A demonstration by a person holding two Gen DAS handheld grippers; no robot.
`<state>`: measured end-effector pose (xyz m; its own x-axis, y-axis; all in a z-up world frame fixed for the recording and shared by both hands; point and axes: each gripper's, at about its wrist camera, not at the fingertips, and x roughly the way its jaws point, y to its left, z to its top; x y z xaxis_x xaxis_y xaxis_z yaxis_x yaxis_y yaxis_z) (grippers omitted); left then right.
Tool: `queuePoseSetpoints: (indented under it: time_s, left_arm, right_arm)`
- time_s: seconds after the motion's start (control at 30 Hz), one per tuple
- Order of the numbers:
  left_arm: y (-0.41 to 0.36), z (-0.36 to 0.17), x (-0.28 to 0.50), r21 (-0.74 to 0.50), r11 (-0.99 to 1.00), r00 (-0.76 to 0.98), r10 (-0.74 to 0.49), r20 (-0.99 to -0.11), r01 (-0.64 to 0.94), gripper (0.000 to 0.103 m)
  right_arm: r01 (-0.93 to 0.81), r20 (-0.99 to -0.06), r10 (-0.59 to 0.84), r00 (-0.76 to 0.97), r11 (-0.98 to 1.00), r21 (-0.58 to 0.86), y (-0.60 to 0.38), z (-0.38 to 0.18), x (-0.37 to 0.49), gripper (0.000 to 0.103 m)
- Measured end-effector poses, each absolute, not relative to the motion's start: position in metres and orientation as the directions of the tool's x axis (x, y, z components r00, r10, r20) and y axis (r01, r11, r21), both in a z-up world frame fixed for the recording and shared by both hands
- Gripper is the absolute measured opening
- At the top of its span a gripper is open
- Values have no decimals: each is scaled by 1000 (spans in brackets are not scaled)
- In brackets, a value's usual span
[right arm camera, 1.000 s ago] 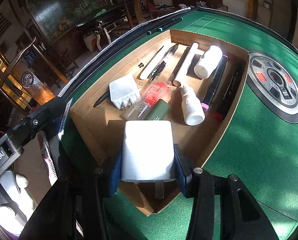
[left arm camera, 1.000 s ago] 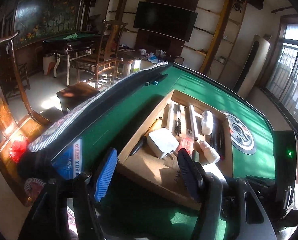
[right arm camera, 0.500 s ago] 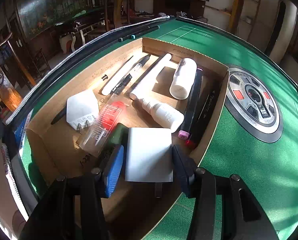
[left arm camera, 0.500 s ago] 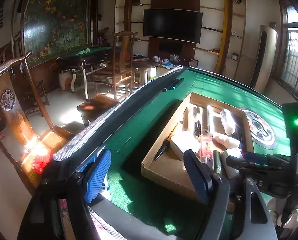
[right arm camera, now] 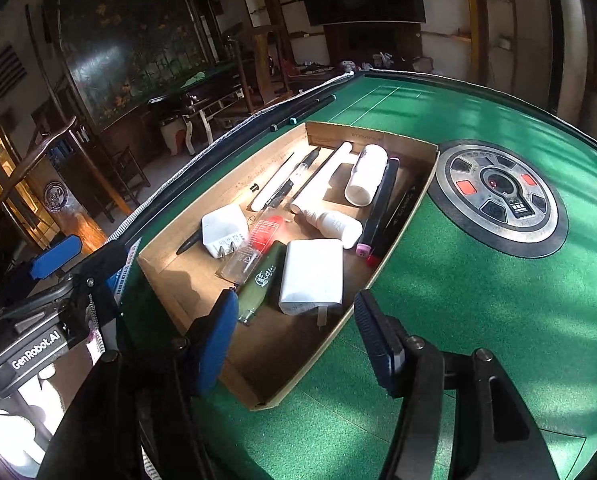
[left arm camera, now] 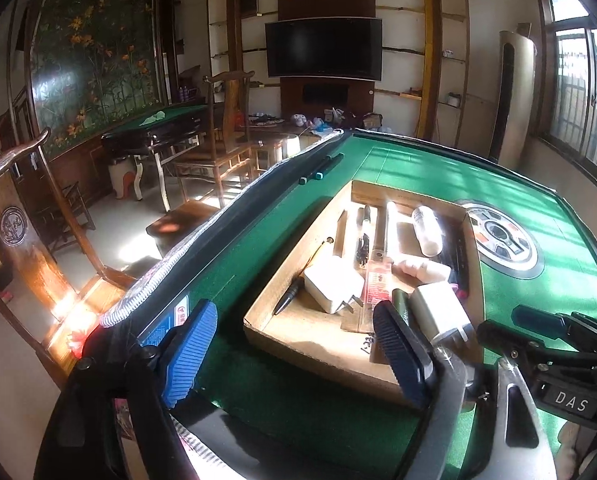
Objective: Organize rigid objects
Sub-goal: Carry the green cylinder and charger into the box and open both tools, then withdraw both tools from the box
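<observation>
Your green mahjong table (right arm camera: 478, 300) carries the cardboard tray (right arm camera: 170, 276). In the tray's near end lies the white charger (right arm camera: 312, 276), released. Your right gripper (right arm camera: 294, 340) and left gripper (left arm camera: 294, 356) are both opening with nothing between their jaws.

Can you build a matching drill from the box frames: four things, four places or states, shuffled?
Things:
1. white charger
2. green bottle
3. two teal-capped pens
4. right tool

Places or states:
A. on the green table, outside the cardboard box
B. jaws opening, nothing between them
C. flat in the box, prongs toward the camera
D. lying against the charger's left side

Pairs: 1-C, 2-D, 3-A, 4-B
</observation>
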<state>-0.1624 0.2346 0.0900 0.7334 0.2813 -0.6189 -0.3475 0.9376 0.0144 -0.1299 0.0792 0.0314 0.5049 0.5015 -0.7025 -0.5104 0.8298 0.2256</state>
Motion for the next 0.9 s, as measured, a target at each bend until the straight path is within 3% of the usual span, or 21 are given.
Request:
queuePoseSetpoints:
  time_s: [0.5,0.73,0.9]
  left_arm:
    - [213,103,-174,-5,947,761,256,-597,-322,90]
    - [204,107,-178,-21,952,777,236,-584,-305,91]
    - [199,109,-181,-49,958,792,206,-574,-284,91]
  right_arm:
    - [-360,-652,502,568,864,352,10,11,-142,66]
    - [-326,-645,440,625,898,297,1,9,-153,66]
    - [-322,-626,390,675,919,226,0,15,-162,73]
